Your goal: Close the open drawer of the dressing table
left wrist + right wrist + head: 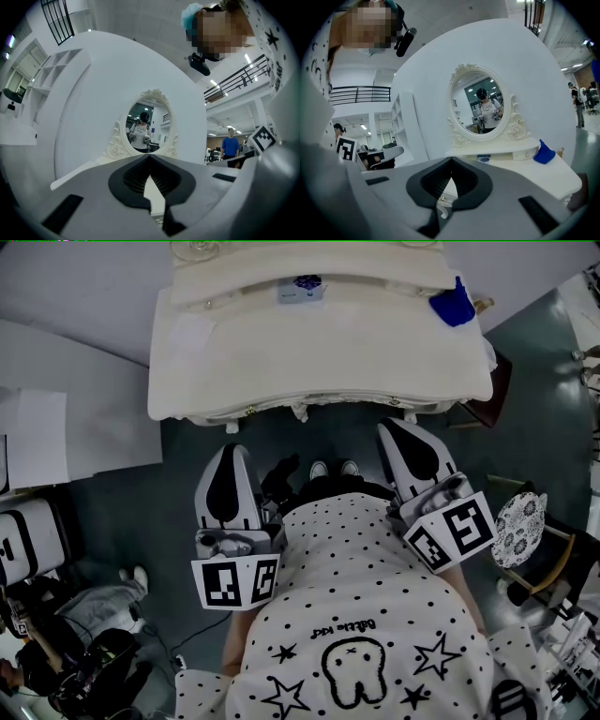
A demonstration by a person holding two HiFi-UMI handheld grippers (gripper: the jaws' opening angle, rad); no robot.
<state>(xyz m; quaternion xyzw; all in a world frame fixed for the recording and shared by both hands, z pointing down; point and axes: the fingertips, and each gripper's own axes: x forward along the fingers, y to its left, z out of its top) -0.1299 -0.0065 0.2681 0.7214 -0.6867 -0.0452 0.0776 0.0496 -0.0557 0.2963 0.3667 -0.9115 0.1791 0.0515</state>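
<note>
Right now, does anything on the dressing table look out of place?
Nothing looks spilled or damaged. Only a blue cloth lies bunched at the far right corner of the dressing table. Whether a drawer stands open I cannot tell.

Open lab hall, mezzanine railing (243, 77), strip lights (248, 58)

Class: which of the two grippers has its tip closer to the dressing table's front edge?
The right gripper: its tip nearly reaches the dressing table's edge; the left gripper sits further back.
</note>
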